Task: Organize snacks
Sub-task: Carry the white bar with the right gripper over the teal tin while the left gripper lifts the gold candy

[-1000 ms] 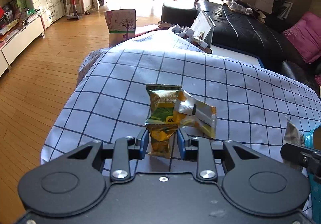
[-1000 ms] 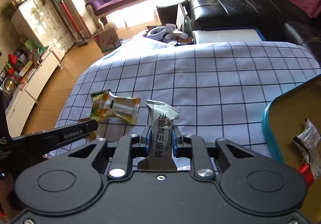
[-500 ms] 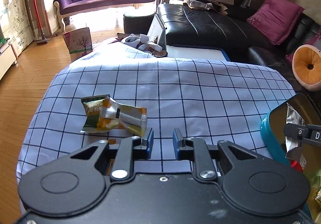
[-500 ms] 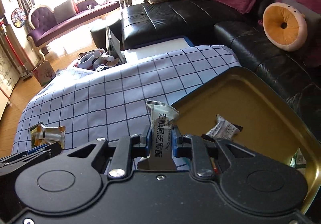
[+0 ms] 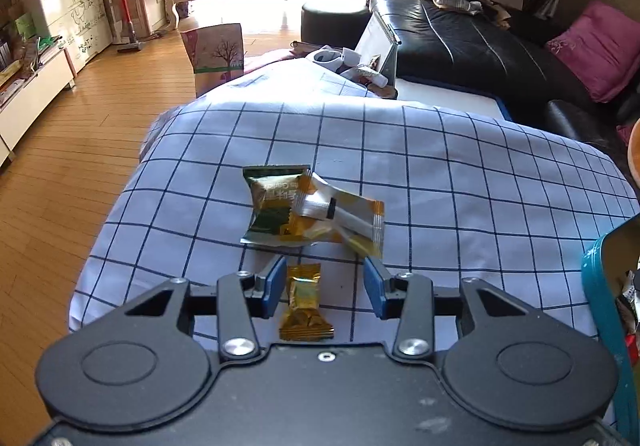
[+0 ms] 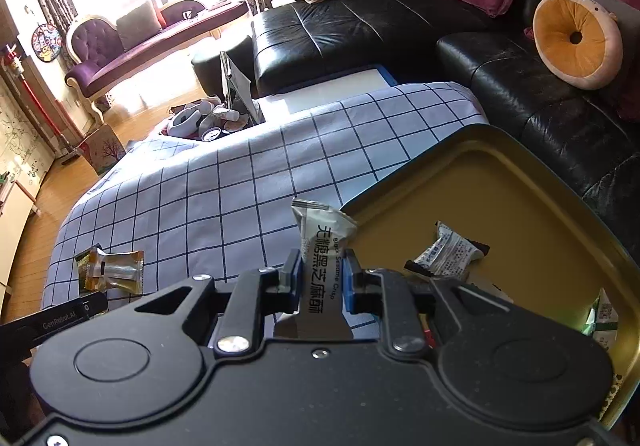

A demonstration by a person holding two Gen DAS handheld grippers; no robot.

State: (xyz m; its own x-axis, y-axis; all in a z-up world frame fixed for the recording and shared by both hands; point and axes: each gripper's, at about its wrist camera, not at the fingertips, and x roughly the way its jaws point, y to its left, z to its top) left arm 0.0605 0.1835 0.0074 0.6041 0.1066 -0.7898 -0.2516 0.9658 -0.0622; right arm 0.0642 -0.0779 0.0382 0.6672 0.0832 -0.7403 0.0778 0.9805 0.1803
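Note:
My left gripper [image 5: 325,288] is open, low over the checked cloth [image 5: 440,174]. A small gold candy packet [image 5: 305,304] lies between its fingers, near the left one. Just beyond lie a green packet [image 5: 272,206] and an orange-and-silver packet [image 5: 344,216], overlapping. My right gripper [image 6: 321,280] is shut on a white black-sesame-crisp packet [image 6: 322,242], held upright at the near rim of the gold-lined tin [image 6: 520,198]. The tin holds a white-and-black packet [image 6: 448,252] and a green-white packet [image 6: 602,316]. The tin's teal wall [image 5: 604,310] shows at the left wrist view's right edge.
The cloth-covered table drops off to wooden floor [image 5: 60,174] on the left. A black leather sofa [image 6: 400,30] with a round orange cushion [image 6: 576,40] stands behind the tin. A box of clutter [image 6: 208,118] sits past the table's far edge.
My left gripper has opened and swung back left over the gold candy packet. My right gripper has carried the sesame packet right, up to the tin's rim.

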